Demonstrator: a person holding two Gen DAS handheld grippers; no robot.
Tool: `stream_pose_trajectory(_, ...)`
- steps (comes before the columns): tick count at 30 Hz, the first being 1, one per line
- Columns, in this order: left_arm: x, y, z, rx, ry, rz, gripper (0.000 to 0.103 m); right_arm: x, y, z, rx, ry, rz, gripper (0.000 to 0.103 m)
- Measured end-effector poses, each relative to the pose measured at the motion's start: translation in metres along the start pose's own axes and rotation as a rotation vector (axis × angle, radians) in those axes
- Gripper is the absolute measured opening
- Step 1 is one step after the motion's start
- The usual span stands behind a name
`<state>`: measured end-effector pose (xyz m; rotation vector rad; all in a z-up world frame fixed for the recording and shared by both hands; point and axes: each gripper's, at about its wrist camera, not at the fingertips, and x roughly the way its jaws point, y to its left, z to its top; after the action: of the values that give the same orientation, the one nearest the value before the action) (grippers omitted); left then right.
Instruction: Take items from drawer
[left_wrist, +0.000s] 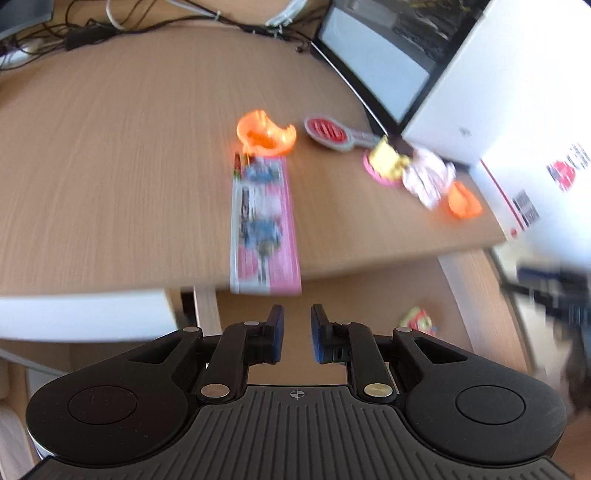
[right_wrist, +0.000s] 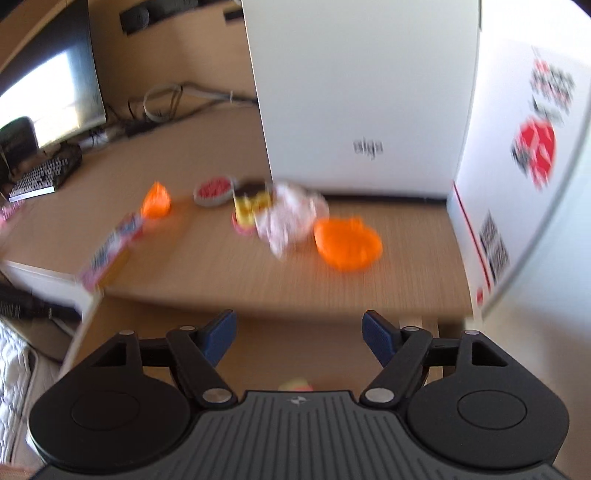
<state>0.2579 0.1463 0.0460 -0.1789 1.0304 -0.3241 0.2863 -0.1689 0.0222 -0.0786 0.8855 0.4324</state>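
Both views are blurred by motion. An open wooden drawer (left_wrist: 354, 291) shows below the desk edge, with a small yellow-and-pink item (left_wrist: 419, 321) lying in it. My left gripper (left_wrist: 297, 332) hangs over the drawer, its blue pads a narrow gap apart with nothing between them. My right gripper (right_wrist: 299, 336) is wide open and empty above the drawer (right_wrist: 166, 317); the small item (right_wrist: 295, 386) peeks out just over its body. On the desk lie a long pink package (left_wrist: 264, 225), an orange cup (left_wrist: 266, 134), a red-and-grey paddle (left_wrist: 332, 133), a yellow toy (left_wrist: 386, 160), a white-pink bundle (left_wrist: 428, 179) and an orange piece (left_wrist: 463, 205).
A tall white box (right_wrist: 362, 92) and a second box with a red logo (right_wrist: 517, 166) stand at the desk's back right. A monitor (left_wrist: 373, 55) and cables (left_wrist: 110, 29) line the back. A keyboard (right_wrist: 40, 177) sits far left. The pink package (right_wrist: 110, 254) overhangs the desk edge.
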Motion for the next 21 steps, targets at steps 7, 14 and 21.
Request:
stream_pose_trajectory(7,0.020,-0.015,0.025,0.045,-0.065,0.009,0.017,0.004,-0.003,-0.031,0.038,0.083,0.011,0.076)
stream_pose_trajectory(14,0.039,-0.040,-0.017,0.225,0.152,-0.052,0.018,0.040,-0.002,-0.043,0.063,0.244,-0.022,0.076)
stream_pose_trajectory(21,0.025,-0.018,-0.046,0.184,0.177,0.027,0.018,0.080,0.069,-0.048,-0.022,0.445,0.227,0.078)
